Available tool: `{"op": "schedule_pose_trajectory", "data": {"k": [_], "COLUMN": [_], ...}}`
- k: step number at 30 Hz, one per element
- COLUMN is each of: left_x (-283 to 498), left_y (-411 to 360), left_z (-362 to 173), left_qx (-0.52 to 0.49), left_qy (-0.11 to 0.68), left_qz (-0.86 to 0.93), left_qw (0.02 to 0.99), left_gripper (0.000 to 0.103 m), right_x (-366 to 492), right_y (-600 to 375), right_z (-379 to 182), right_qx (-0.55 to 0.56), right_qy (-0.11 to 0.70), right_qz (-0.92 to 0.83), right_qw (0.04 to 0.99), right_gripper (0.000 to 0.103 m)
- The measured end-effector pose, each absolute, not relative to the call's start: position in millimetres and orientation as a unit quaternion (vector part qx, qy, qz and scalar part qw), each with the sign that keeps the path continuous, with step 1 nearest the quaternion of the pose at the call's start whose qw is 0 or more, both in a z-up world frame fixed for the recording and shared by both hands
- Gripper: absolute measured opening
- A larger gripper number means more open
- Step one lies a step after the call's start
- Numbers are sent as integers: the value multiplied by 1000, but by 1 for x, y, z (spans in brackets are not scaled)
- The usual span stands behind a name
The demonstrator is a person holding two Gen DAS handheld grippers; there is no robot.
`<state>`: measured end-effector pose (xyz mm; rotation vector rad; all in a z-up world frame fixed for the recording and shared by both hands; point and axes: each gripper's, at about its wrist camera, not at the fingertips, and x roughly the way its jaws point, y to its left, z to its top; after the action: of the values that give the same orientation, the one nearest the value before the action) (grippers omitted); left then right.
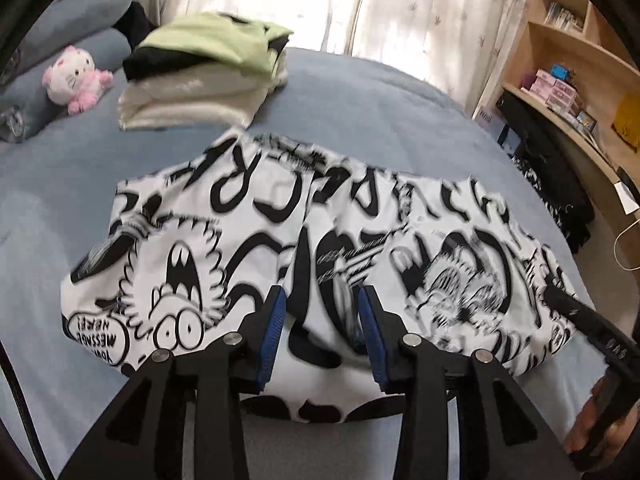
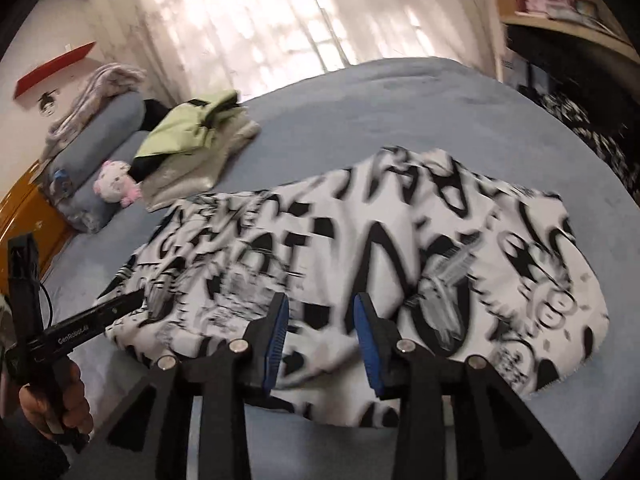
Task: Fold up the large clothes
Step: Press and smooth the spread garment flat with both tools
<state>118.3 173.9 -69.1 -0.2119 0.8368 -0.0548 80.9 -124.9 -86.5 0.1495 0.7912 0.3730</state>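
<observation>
Here, your blue bed (image 1: 360, 92) carries the black-and-white printed garment (image 1: 192, 248), folded flat just ahead of both grippers. Beyond it sits a stack of folded clothes (image 1: 208, 68). Your left gripper (image 1: 322, 304) and right gripper (image 2: 320, 312) both gape, gripping nothing.

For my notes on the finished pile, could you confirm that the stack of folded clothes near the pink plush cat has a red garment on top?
Not quite: the top garment of the stack of folded clothes is light green, not red, as the left wrist view shows. It does sit near the pink plush cat on the blue bedspread.
</observation>
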Motion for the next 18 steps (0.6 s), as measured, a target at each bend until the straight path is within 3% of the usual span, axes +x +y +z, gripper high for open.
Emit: {"op": "schedule_pose_trajectory", "data": {"k": [6,18], "left_x": [142,243], "left_y": [152,140], "left_z": [-50,-128], "left_qx": [-95,-124], "left_qy": [372,466], "left_qz": [-47,-12], "left_qw": [922,876], "left_gripper": [41,44], "right_x": [111,197], "right_y": [-84,-81], "right_z": [-90,-135], "right_qx": [91,121], "right_qy": [388,415], "right_qz": [217,184], "right_qw": [891,883], "right_gripper": [34,31]}}
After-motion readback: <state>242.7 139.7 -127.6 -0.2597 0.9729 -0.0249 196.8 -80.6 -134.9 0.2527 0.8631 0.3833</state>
